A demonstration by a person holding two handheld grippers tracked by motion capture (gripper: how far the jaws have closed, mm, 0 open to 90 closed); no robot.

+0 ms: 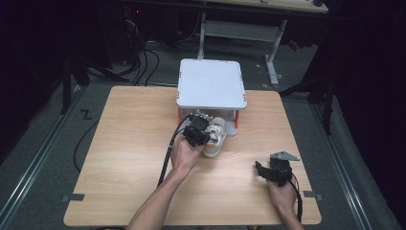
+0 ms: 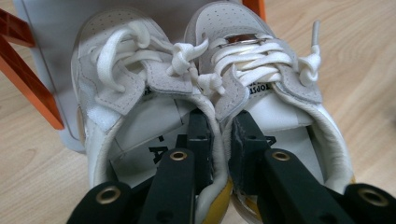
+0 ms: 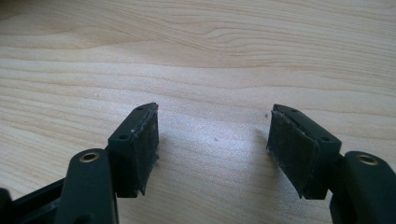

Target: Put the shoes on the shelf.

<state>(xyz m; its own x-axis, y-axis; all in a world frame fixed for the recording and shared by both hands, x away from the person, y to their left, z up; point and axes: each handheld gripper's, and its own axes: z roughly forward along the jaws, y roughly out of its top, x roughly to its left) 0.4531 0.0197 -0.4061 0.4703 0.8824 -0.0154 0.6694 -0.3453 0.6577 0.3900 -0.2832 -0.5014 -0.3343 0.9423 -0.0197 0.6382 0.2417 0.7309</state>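
**Left tongs pinch a pair of shoes; right tongs idle**

Left tongs (image 2: 219,140): jaws closed on the shoes (image 2: 205,93), a white pair side by side. One jaw sits inside each shoe, and the two touching inner collars are squeezed between the pads. Laces and toes lie ahead of the jaws; heels nearest them, at the base of the jaws. Yellow heel lining shows just below the pinch.

High view: left tongs (image 1: 197,130) over the shoes (image 1: 215,139), which show just to their right. The box (image 1: 210,84), white with orange corner parts, stands right beyond the shoes; toes at its front edge.

Right tongs (image 3: 212,140): jaws apart, nothing between, bare table (image 3: 196,56) under and ahead of them. High view puts them (image 1: 262,170) well apart from the shoes, nearer the person and to the right.
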